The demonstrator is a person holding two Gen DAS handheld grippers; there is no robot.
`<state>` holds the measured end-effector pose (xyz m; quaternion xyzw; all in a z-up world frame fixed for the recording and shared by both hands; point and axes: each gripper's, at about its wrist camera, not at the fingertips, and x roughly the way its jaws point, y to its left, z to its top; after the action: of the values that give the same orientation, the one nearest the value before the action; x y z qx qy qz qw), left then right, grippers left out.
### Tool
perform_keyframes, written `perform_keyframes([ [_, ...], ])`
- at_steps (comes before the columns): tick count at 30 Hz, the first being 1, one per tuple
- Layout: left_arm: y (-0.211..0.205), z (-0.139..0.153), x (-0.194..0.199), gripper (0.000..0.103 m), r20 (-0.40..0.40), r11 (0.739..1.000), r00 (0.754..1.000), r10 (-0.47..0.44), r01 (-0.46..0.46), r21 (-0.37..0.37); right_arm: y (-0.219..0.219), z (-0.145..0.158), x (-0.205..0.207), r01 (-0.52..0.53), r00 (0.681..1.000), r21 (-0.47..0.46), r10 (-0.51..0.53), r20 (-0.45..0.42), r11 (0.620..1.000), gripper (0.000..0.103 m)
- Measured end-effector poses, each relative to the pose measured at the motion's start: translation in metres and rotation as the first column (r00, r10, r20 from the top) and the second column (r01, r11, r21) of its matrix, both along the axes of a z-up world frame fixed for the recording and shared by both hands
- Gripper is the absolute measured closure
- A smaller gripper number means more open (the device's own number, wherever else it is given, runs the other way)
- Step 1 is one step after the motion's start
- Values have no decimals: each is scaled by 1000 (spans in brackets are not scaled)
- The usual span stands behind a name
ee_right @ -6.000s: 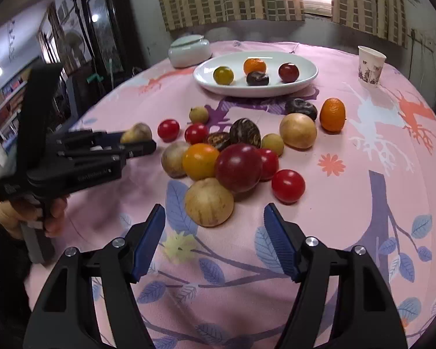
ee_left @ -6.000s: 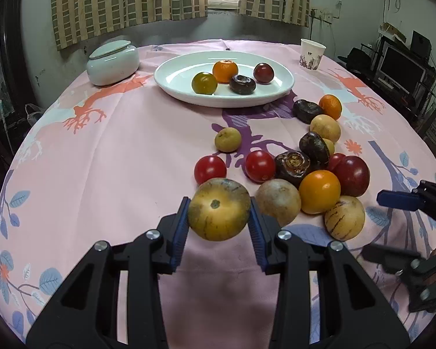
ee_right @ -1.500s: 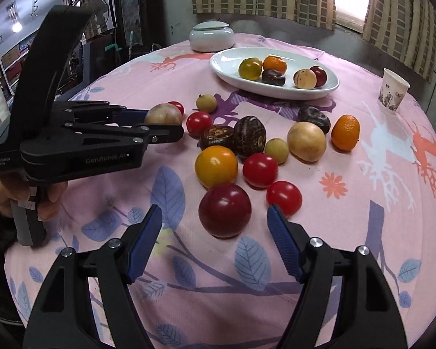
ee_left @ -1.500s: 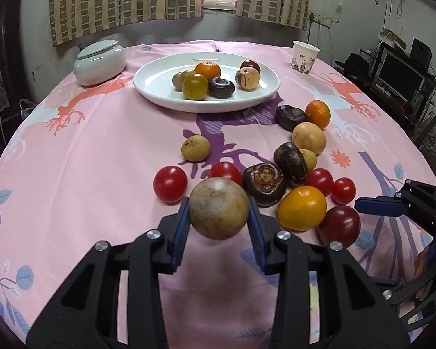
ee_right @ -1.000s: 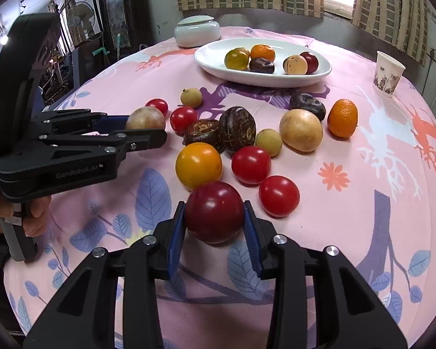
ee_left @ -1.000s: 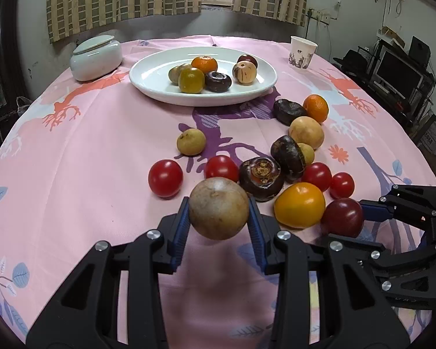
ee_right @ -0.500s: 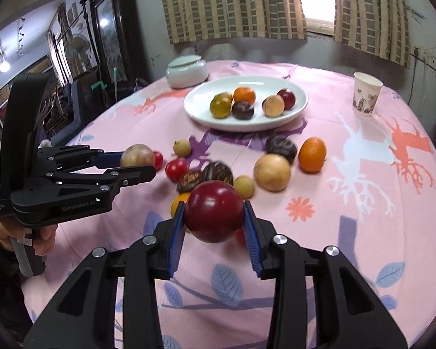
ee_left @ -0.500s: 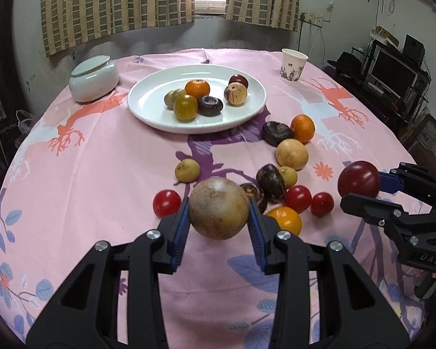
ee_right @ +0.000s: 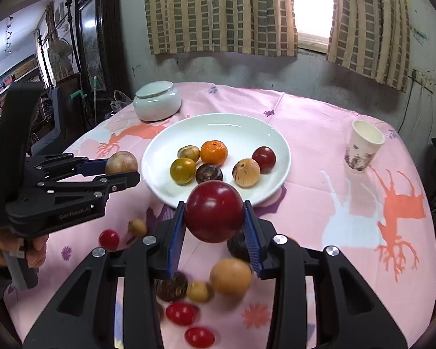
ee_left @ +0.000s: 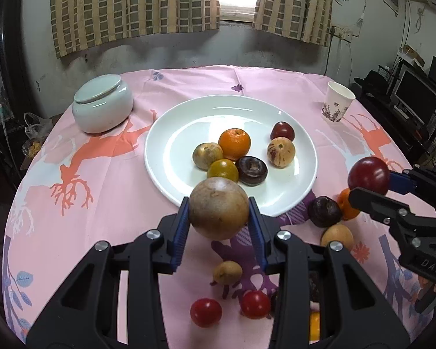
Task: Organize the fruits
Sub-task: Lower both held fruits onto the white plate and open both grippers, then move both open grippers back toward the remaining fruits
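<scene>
My left gripper (ee_left: 219,221) is shut on a round brown fruit (ee_left: 219,208), held in the air just short of the white plate (ee_left: 171,133). My right gripper (ee_right: 215,226) is shut on a dark red fruit (ee_right: 214,211), also raised near the plate's (ee_right: 258,128) front rim. The plate holds several fruits, among them an orange (ee_left: 234,144) and a dark purple one (ee_left: 251,170). Each gripper shows in the other's view: the right gripper (ee_left: 372,184) at the right, the left gripper (ee_right: 122,171) at the left. Loose fruits (ee_right: 230,276) lie on the pink cloth below both grippers.
A pale lidded jar (ee_left: 102,107) stands left of the plate. A paper cup (ee_left: 337,105) stands at the far right. Red tomatoes (ee_left: 205,312) and small fruits lie near the front. A person's hand (ee_right: 32,247) holds the left gripper. Shelves and a monitor (ee_left: 415,96) stand beyond the table.
Both grippers have risen and moved toward the plate, carrying their fruits. The loose fruits now lie below and behind the fingers.
</scene>
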<state>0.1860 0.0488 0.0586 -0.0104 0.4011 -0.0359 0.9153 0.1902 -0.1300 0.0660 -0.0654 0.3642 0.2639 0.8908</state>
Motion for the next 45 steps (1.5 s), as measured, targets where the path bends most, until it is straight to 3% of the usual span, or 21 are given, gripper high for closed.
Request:
perform_keyframes([
  [5,2,-12,23,64,-17,1000,1000,6,-6,5,19,-24,37,-1,998,-12,0,-58,1000,64],
  [14,10,-36,52,63,-80,998,995,53,-54,-13,37,-51,62,24,996,-54,-29,-90,998,64],
  [15,11,-36,52,55,-75,998,995,63,-64,-17,38,-53,63,29,995,-52,-33,-91,998,64],
  [16,11,-35,51,39,-64,997,995,77,-78,-9,38,-54,64,33,995,-50,-38,-97,998,64],
  [19,6,-28,41,29,-21,995,995,95,-94,38,35,-54,65,56,992,-36,-60,-115,998,61],
  [22,4,-18,30,22,-9,996,996,83,-83,39,25,-43,56,89,995,-14,-90,-53,996,40],
  [33,-5,-3,-34,13,27,998,998,49,-50,40,-43,-11,-6,157,987,93,-153,-42,983,40],
  [45,-29,-15,-99,10,19,1000,1000,10,-10,18,-65,-21,-81,165,986,138,-158,-57,977,39],
])
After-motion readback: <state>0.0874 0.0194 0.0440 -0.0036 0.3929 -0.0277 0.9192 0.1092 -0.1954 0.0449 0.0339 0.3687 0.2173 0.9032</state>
